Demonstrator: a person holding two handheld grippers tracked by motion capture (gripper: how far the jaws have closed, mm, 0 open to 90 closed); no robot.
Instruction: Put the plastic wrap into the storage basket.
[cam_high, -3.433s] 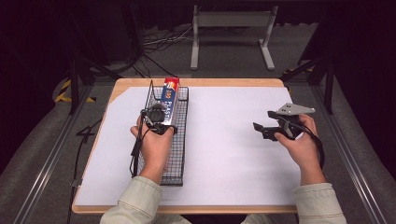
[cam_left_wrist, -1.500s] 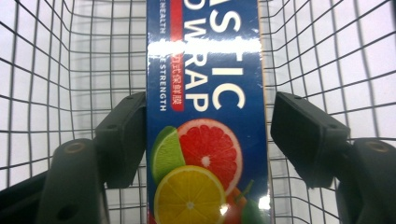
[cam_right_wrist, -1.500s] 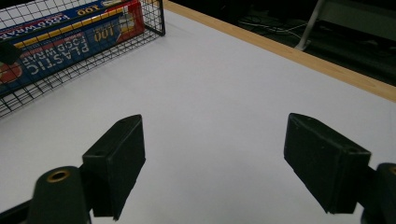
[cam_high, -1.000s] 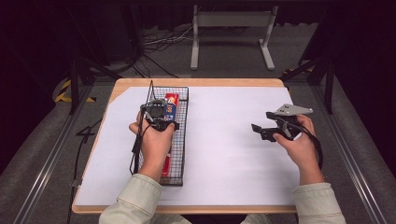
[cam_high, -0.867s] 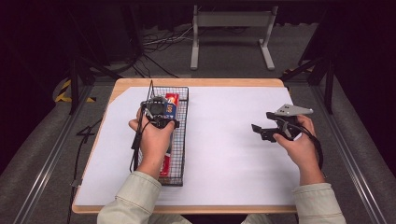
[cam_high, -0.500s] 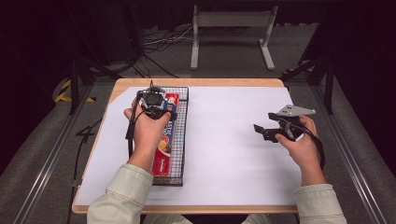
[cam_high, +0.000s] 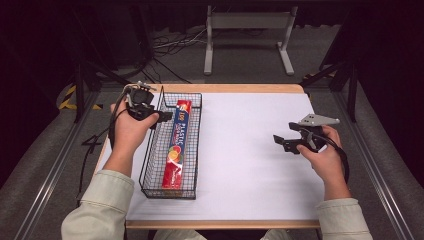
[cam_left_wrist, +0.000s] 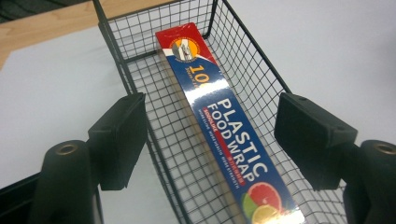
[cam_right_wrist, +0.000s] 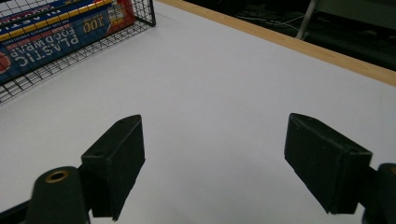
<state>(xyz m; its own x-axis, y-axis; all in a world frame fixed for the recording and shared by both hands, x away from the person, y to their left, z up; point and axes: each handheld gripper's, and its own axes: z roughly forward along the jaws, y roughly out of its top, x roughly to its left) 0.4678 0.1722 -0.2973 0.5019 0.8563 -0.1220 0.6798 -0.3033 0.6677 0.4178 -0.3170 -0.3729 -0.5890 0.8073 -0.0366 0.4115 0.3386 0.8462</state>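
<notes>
Looking past my left claw, I read "PLASTIC FOOD WRAP" in white capitals on the blue face of the long food wrap box (cam_left_wrist: 227, 126) lying in the wire basket (cam_left_wrist: 140, 100). Yellow digits, "10", begin above; the smaller print is illegible.

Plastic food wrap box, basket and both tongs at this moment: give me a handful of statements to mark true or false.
1. The plastic food wrap box lies flat inside the wire basket. True.
2. The left tongs are shut on the box. False: their jaws stand open with nothing between them, beside the basket's left wall.
3. The right tongs are open above the bare white table cover. True.
4. The basket stands on the right half of the table. False: it is on the left half, nearer the left hand.
5. The box stands upright on one end. False: it lies lengthwise along the basket's floor.
</notes>
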